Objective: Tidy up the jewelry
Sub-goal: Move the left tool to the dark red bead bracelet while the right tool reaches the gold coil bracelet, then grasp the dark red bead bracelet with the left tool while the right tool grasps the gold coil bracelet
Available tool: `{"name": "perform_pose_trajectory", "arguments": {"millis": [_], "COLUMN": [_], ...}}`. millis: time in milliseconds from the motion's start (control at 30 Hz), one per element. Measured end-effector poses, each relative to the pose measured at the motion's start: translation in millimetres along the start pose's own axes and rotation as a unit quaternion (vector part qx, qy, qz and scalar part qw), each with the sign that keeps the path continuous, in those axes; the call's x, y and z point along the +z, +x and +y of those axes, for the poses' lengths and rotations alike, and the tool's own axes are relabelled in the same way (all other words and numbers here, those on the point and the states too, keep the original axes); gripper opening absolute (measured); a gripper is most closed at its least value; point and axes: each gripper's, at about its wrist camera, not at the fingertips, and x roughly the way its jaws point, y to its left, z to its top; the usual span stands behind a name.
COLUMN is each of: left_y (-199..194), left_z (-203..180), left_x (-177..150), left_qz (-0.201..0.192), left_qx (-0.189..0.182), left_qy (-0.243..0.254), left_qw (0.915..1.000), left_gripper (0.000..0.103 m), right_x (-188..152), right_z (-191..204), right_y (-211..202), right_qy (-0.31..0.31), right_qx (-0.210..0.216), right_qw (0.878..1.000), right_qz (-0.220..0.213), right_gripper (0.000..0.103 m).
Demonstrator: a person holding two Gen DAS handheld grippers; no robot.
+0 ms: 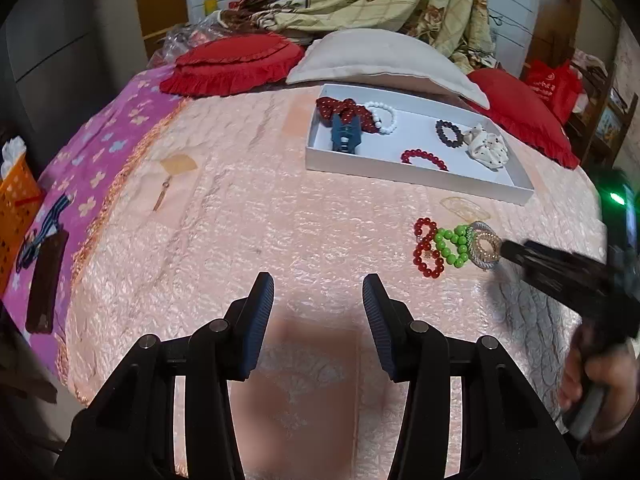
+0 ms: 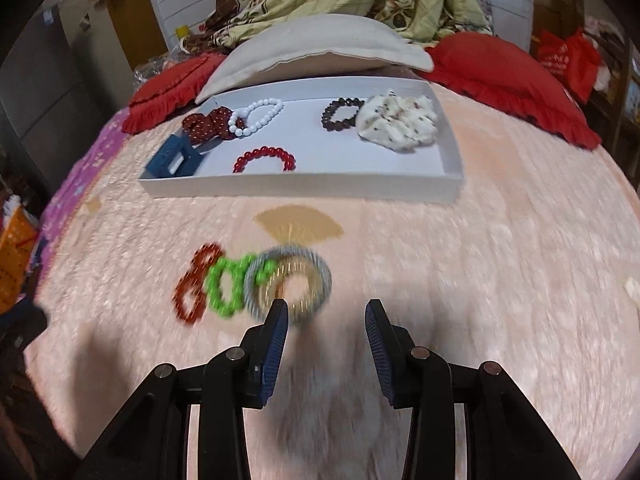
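Three loose pieces lie on the pink quilted bedspread [image 1: 248, 216] before my left gripper [image 1: 318, 292], its jaws open and empty: one red bead bracelet [image 1: 427, 247], one green bead bracelet [image 1: 454, 245], one stack of sparkling bangles [image 1: 485, 245]. In the right view, my right gripper [image 2: 327, 318] gapes empty just beside the bangles; six items fill the white cardboard tray [image 2: 304, 187].

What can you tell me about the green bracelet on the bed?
The green bracelet is a loop of round, glossy, bright green beads, plastic by the look. It lies flat on the pink bedspread, outside the white tray. It sits between a red bracelet and a silvery bangle, touching or overlapping both. No hand-held gripper touches it.
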Motion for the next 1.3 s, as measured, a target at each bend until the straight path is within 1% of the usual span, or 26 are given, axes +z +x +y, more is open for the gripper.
{"name": "perform_pose_trajectory", "arguments": {"millis": [100,133,200,233,300,333,367,400,467,500,600,733,900,967,1100,1300], "left_y": [3.0,4.5,8.9,11.8,17.3,21.0,23.3,26.5,33.7,37.3,46.9,58.5,82.0,91.0,107.3,109.6], "left_z": [-3.1,-4.0,-5.1,-5.5,-6.3,-7.6,-9.3,-11.0,-15.2,-17.6,-25.5,-40.6,-53.8,-56.1,-57.7,-66.1], "left_x": [0.3,0.4,0.9,1.1,1.5,1.8,2.0,2.2,3.6,4.7,7.9,15.4,23.2,26.0,29.5,29.0], "left_qz": [0.001,0.002,0.005,0.009,0.015,0.020,0.022,0.026,0.035,0.040,0.049,0.047,0.055,0.061,0.074,0.065], "left_qx": [0.000,-0.002,-0.005,-0.008,-0.017,-0.021,-0.025,-0.031,-0.044,-0.051,-0.072,-0.086,-0.104,-0.109,-0.117,-0.131], "left_qy": [0.011,0.013,0.016,0.017,0.016,0.018,0.019,0.019,0.022,0.024,0.032,0.059,0.076,0.074,0.070,0.082], "left_qw": [0.9999,0.9999,0.9998,0.9998,0.9996,0.9994,0.9993,0.9990,0.9982,0.9976,0.9957,0.9935,0.9901,0.9894,0.9879,0.9859], "left_gripper": [0.046,0.046,0.046,0.046,0.046,0.046,0.046,0.046,0.046,0.046,0.046,0.046,0.045,0.045,0.038,0.038], "right_x": [5.6,5.6,2.6,0.3,-7.3,-12.9,-16.4,-20.1,-28.2,-32.1,-38.8,-41.5,-41.4,-42.2,-44.0,-45.1], "right_z": [1.5,-0.6,-11.8,-19.3,-42.4,-58.8,-69.6,-81.7,-106.6,-116.4,-131.8,-142.0,-129.0,-123.5,-118.1,-123.2], "right_y": [16.8,17.3,13.2,10.4,4.9,-0.9,-6.2,-13.2,-29.1,-36.1,-49.4,-50.1,-40.0,-34.9,-27.9,-28.1], "right_qy": [-0.017,-0.022,-0.026,-0.023,-0.011,0.000,0.011,0.028,0.071,0.087,0.109,0.126,0.115,0.105,0.099,0.115], "right_qx": [-0.013,-0.028,-0.084,-0.100,-0.151,-0.182,-0.184,-0.167,-0.107,-0.087,-0.062,-0.041,-0.022,-0.026,-0.039,-0.034], "right_qw": [1.000,0.999,0.996,0.994,0.988,0.983,0.982,0.985,0.992,0.992,0.992,0.991,0.993,0.994,0.994,0.992], "right_qz": [0.018,0.022,0.026,0.026,0.032,0.033,0.031,0.027,0.016,0.010,-0.009,-0.021,-0.015,-0.012,-0.015,-0.030], "right_gripper": [0.038,0.038,0.038,0.038,0.038,0.038,0.038,0.038,0.038,0.039,0.039,0.039,0.039,0.039,0.039,0.039]}}
